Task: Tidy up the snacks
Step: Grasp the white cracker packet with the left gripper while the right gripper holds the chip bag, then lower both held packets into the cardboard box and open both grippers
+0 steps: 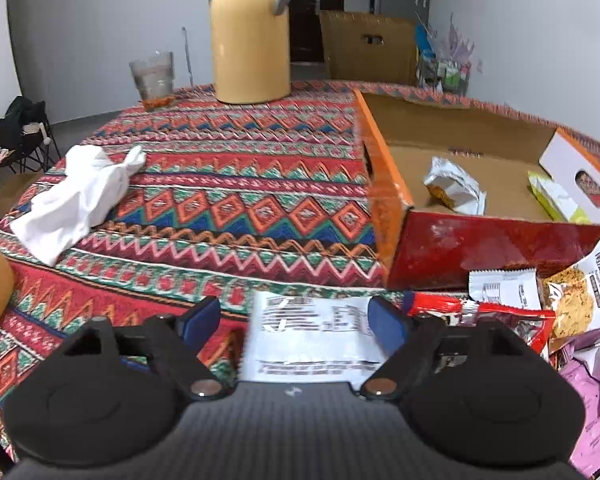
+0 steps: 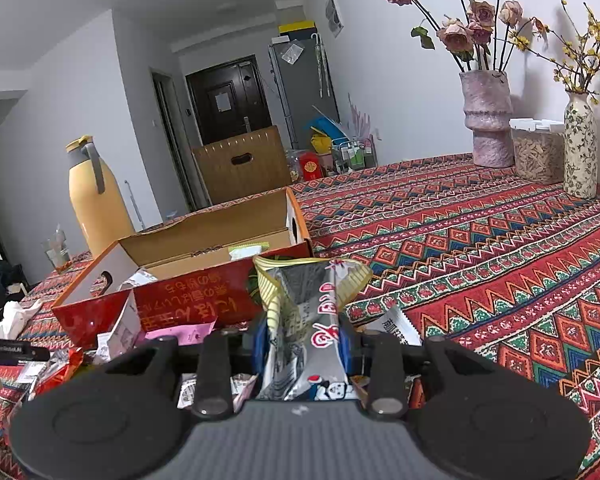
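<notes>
In the left wrist view my left gripper (image 1: 294, 322) stands open low over the patterned tablecloth. A white snack packet (image 1: 312, 332) with black print lies blurred between its blue pads, close to the right one and apart from the left. An open red cardboard box (image 1: 384, 168) to the right holds a silver packet (image 1: 454, 186) and a green packet (image 1: 556, 196). Loose snacks (image 1: 572, 312) are piled in front of it. In the right wrist view my right gripper (image 2: 305, 340) is shut on a silver snack packet (image 2: 312, 292), held upright before the box (image 2: 196, 300).
A yellow thermos (image 1: 252, 40) and a glass (image 1: 153, 74) stand at the table's far side. A crumpled white cloth (image 1: 76, 200) lies on the left. Two flower vases (image 2: 488, 116) (image 2: 580, 144) and a clear jar (image 2: 538, 152) stand at the back right by the wall.
</notes>
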Motion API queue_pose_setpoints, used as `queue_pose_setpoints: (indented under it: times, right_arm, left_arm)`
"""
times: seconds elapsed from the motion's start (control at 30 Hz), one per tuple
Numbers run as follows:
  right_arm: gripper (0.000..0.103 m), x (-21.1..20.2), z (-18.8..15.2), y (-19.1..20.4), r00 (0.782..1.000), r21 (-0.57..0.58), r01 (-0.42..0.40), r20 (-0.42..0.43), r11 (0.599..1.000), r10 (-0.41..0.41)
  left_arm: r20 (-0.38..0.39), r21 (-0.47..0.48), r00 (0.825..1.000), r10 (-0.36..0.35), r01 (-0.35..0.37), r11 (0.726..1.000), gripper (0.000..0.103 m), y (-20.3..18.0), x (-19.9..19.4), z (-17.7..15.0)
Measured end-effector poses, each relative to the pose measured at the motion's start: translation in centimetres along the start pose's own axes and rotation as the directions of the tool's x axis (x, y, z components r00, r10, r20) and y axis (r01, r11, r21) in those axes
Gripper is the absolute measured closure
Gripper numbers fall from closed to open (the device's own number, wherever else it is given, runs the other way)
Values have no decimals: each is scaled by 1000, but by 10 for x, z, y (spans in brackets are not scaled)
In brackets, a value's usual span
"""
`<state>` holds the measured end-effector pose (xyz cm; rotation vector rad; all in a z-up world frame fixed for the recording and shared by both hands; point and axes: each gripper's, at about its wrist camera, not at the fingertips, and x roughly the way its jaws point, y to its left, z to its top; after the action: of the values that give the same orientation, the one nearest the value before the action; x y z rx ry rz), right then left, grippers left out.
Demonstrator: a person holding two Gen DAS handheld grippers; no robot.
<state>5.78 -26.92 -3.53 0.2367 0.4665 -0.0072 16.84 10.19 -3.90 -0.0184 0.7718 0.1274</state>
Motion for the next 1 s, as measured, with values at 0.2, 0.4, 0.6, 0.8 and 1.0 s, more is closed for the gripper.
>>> queue_pose_setpoints:
  times: [0.2, 0.4, 0.6, 0.8, 1.0]
  right_arm:
    - [70, 3, 0, -3, 1000, 6, 4, -5, 1000, -4]
    - [70, 8, 0, -6, 1000, 13, 2, -13, 1000, -2]
    - [70, 9, -1, -6, 1000, 15, -5, -16, 1000, 5]
    - [70, 7, 0, -6, 1000, 14, -5, -11, 1000, 6]
    - [70, 4, 1, -3, 1000, 8, -7, -3, 1000, 7]
  left_arm:
    - [-83, -5, 997, 6, -7, 1000, 16, -11, 19, -1]
    - [-62, -17, 998, -8, 7, 1000, 43, -8, 11, -4]
    - [-38, -27, 999, -33, 32, 999, 54, -4, 5, -8]
    - [-11, -25, 999, -32, 32, 999, 55, -2, -2, -13]
    - [56, -38, 998, -23, 25, 999, 55, 3, -22, -9]
